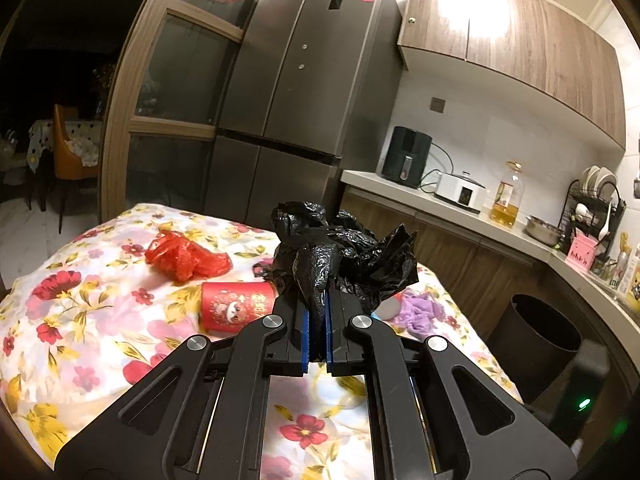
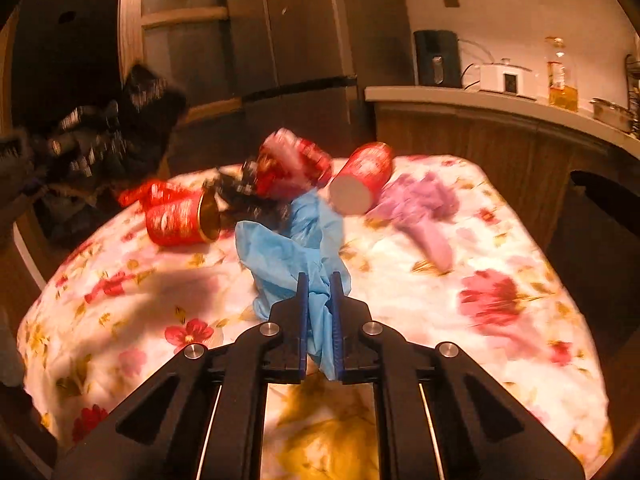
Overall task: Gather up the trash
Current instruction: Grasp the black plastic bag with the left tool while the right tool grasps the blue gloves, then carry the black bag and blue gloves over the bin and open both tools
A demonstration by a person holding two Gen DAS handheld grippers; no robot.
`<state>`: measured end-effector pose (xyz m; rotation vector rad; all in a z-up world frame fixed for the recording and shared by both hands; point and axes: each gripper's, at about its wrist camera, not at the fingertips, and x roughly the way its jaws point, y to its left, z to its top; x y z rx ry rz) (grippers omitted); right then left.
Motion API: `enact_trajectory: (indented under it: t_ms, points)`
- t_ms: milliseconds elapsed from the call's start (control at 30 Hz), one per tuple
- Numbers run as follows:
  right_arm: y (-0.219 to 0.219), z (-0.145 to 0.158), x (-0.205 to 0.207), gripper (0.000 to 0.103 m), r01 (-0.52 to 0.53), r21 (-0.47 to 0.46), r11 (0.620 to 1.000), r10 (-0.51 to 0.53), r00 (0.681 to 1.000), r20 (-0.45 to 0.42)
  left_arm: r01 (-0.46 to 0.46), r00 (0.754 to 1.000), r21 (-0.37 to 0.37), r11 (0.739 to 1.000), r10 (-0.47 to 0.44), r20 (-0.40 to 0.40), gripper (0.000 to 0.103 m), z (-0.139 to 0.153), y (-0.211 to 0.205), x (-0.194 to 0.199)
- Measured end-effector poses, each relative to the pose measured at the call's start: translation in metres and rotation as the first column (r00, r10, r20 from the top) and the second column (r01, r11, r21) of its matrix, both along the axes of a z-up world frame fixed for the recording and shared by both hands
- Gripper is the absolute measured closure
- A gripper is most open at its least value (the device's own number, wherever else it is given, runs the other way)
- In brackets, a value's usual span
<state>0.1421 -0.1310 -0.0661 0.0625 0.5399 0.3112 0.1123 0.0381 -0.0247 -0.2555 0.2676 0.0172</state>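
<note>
over the floral tablecloth [image 1: 80,320]: left gripper [image 1: 316,312] clamped on black bag [image 1: 344,248]; right gripper [image 2: 320,296] clamped on blue glove [image 2: 288,248]. advice: spread bag mouth, then drop glove inside.

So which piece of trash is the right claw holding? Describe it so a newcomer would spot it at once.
Start at the table under the floral cloth beside the kitchen counter. At its near edge, the right claw is shut on a crumpled blue glove. It is the only blue item; the cups behind it are red and the glove to its right is purple.
</note>
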Motion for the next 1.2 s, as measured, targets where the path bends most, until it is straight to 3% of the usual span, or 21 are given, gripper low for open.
enact_trajectory:
  t_ms: [367,633,933,1200]
  points:
    - [-0.065,0.04,-0.017,0.092,0.16,0.04,0.986,-0.163,0.98,0.111,0.094,0.995,0.04,0.995,-0.095,0.015,0.099,0.01,-0.046,0.003]
    - [-0.113,0.061,-0.022,0.093,0.273,0.067,0.96,-0.281,0.944,0.172,0.205,0.978,0.065,0.977,-0.207,0.021,0.099,0.017,-0.094,0.019]
    - [-0.169,0.083,-0.017,0.093,0.413,0.096,0.906,-0.424,0.877,0.227,0.334,0.939,0.107,0.936,-0.34,0.044,0.099,0.03,-0.163,0.045]
    - [-0.215,0.097,-0.006,0.093,0.517,0.109,0.849,-0.526,0.81,0.258,0.443,0.889,0.123,0.888,-0.453,0.069,0.099,0.039,-0.233,0.074]
